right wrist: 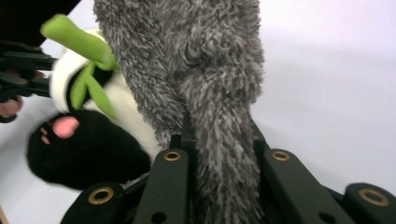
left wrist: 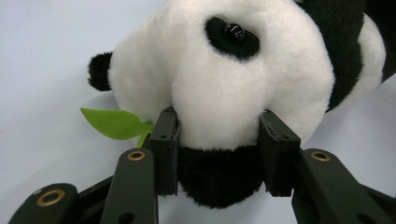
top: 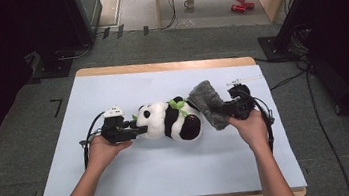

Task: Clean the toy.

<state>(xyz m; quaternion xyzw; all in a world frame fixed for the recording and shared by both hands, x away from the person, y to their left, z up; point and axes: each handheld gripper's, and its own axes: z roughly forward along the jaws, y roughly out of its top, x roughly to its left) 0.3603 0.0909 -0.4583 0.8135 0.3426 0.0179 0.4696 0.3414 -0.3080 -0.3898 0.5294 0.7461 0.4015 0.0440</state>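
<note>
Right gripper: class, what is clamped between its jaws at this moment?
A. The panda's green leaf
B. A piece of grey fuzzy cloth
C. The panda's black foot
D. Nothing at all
B: in the right gripper view the right gripper has its jaws closed on the grey fuzzy cloth, while the plush panda lies beside it, its head held by the left gripper.

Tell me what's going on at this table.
A person works a plush panda with two hand-held grippers on a pale blue table. The left gripper has its fingers clamped on the panda's head at the muzzle, holding the toy lying on its side. The right gripper is shut on a fuzzy grey cloth, holding it up beside the panda's rear end, next to the black foot with the pink paw pad.
</note>
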